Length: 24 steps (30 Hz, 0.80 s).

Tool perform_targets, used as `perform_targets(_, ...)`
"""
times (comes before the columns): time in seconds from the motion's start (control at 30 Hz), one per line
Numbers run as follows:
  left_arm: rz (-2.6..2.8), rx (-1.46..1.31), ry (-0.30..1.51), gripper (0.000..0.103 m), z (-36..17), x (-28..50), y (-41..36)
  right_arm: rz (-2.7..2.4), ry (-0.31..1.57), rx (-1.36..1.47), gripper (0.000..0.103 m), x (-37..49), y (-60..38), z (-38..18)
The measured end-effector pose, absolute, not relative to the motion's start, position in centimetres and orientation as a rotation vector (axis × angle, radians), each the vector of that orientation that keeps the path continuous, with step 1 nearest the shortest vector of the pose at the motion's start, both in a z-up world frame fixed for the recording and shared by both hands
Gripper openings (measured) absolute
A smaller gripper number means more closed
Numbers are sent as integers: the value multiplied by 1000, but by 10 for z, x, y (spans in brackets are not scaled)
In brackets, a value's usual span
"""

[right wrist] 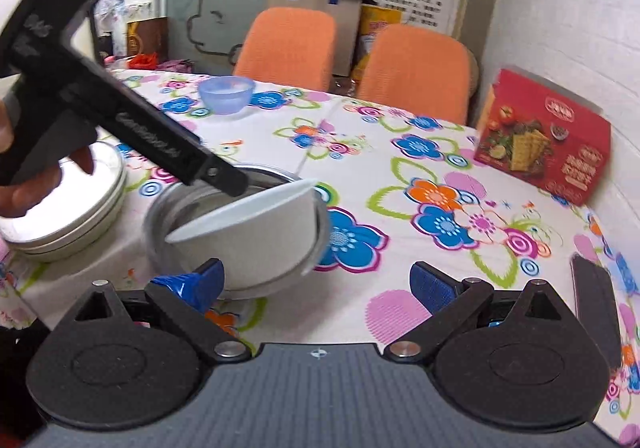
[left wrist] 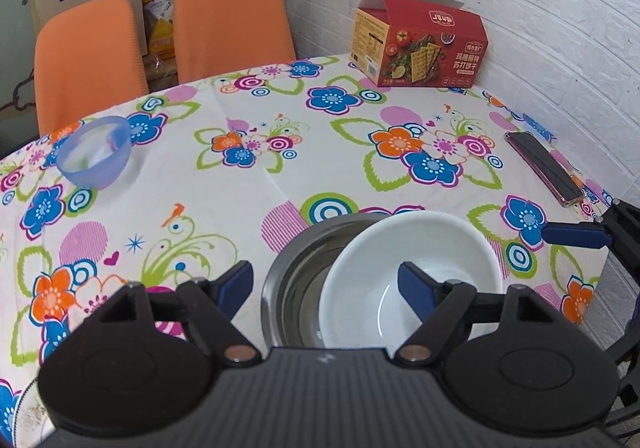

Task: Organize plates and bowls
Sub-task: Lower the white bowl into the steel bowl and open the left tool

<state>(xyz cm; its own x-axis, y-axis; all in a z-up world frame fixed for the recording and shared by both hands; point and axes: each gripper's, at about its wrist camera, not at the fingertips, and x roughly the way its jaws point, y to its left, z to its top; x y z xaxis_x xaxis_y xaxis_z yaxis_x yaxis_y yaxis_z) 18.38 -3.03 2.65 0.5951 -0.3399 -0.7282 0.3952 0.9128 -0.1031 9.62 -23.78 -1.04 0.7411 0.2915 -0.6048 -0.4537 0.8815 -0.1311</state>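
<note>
Altogether three bowls: one white bowl [left wrist: 416, 280] tilted inside one steel bowl [left wrist: 296, 288], one blue bowl [left wrist: 94, 153] at ten o'clock (apart). Left hand-held gripper [left wrist: 326, 282] and right hand-held gripper [right wrist: 316, 284] both released.

The left gripper [left wrist: 325, 284] and right gripper [right wrist: 318, 286] are black plastic with ribbed grey bases, round hubs, silver pivot screws and blue textured finger pads [right wrist: 426, 286]. The left gripper's black handle carries embossed lettering; bare fingers [right wrist: 24, 187] wrap it.
</note>
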Motion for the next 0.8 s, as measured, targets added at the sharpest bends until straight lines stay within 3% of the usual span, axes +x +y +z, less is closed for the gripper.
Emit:
perform_targets(0.57, -437, 289, 751, 82, 30, 160, -70, 476, 617, -289, 87, 110, -211, -27)
perform_targets(0.8, -366, 175, 681, 88, 55, 162, -34, 436, 590, -206, 87, 91, -240, -13)
